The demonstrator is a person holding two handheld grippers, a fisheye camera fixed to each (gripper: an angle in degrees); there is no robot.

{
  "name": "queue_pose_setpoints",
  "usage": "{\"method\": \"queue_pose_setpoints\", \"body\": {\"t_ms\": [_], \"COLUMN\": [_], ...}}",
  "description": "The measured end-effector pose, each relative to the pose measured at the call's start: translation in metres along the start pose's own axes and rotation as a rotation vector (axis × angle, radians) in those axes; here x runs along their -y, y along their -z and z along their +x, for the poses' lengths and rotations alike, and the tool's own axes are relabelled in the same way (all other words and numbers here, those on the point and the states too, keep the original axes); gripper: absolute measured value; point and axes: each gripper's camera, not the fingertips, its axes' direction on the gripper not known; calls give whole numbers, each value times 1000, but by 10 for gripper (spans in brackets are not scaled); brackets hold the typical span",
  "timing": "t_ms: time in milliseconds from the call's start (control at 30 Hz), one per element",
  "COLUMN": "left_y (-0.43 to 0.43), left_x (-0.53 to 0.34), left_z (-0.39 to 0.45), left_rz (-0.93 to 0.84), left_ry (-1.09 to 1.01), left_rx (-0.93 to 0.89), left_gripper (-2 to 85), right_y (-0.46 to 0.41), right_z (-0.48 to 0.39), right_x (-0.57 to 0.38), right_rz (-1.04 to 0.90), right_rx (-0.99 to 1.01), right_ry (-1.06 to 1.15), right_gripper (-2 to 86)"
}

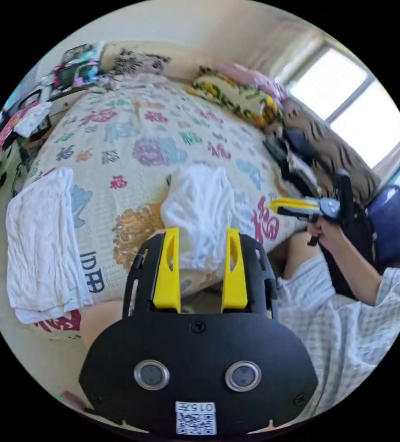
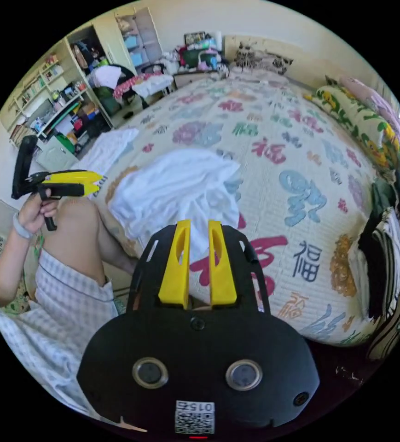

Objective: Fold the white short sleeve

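Meanwhile the white short sleeve [image 1: 200, 214] lies crumpled on the patterned bedspread [image 1: 130, 138] near the bed's edge — at twelve o'clock from the left gripper [image 1: 200, 235], whose yellow jaws stand wide apart and grip nothing. At nine o'clock rests a folded white cloth [image 1: 41, 244]. The right gripper [image 2: 196, 226] hovers beside the shirt [image 2: 176, 189] — jaws narrow, a slim gap showing, empty.
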Motion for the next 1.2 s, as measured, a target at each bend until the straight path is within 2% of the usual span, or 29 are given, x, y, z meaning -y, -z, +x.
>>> {"method": "queue_pose_setpoints", "body": {"t_ms": [67,200,267,367,500,600,667,767,833,900,1000,1200], "left_y": [-47,-111,-146,-155,-119,-57,-5,50,67,68,36,-105], "left_x": [8,17,22,38,63,88,104,114,118,119,110,67], "left_z": [21,47,57,54,17,-29,-58,-83,-90,-92,-97,-92], "left_rz": [-159,-320,-411,-456,-367,-142,81,327,386,395,341,46], "left_ry": [-69,-157,-250,-294,-182,-33,24,40,36,16,31,55], "left_rx": [59,188,330,327,129,-98,-296,-377,-336,-284,-270,-254], "left_gripper": [158,155,117,47,20,7,-4,-8,-8,-7,-2,69], "right_y": [-33,-60,-48,-25,33,106,173,255,295,323,339,280], "right_z": [24,66,84,101,143,188,216,236,242,241,233,266], "right_x": [6,8,14,26,32,38,45,52,52,50,41,9], "right_rz": [-139,-241,-216,-201,-62,92,214,356,433,469,452,261], "right_rx": [32,157,177,290,313,332,303,217,229,190,24,-125], "right_ry": [-81,-239,-256,-210,-255,-275,-269,-229,-204,-176,-144,-307], "right_gripper": [97,83,33,1,-6,-8,-8,-8,-8,-7,-5,35]}}
